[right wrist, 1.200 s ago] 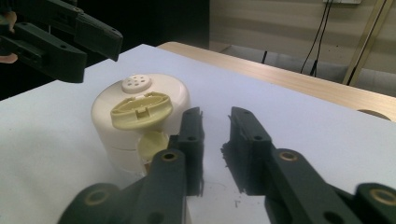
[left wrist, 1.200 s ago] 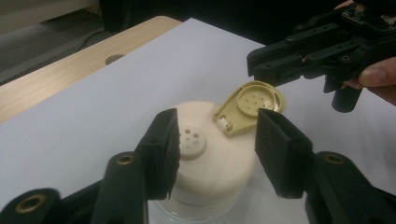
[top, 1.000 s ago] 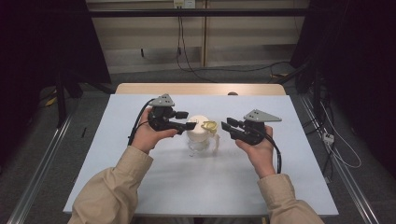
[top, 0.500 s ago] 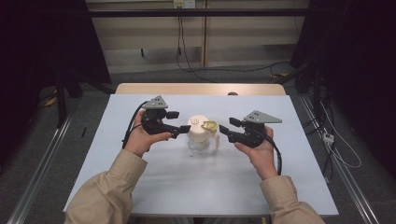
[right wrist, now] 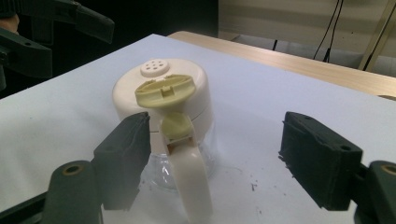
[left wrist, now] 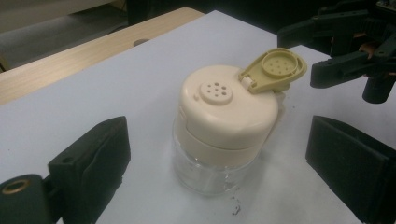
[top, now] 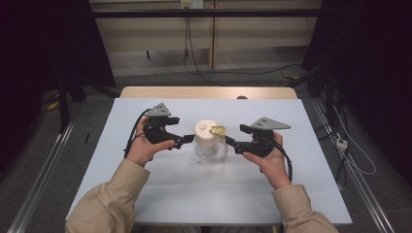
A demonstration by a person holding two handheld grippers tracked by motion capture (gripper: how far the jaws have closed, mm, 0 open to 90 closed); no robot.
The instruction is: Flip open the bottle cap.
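Hands are sitting nearest the front edge of the bench (top: 160, 194), each one gripping its tool. Both claws have just been opening up: the left claw (top: 190, 140) and right claw (top: 228, 141) are both released now, flanking the shaker jar (top: 208, 141) without pressing on it. In the gripper views the jar is standing between the spread jaws with daylight on each side.

Progress-wise, I'd say the flip part is looking done: the little yellowish flip lid (left wrist: 274, 69) is standing open and the sprinkle holes (left wrist: 215, 90) are showing. Jar is sitting upright mid-bench, well away from every edge, and the clear glass is looking empty. What's left is probably just backing off.

Not seeing any brand, label or readable writing on it.
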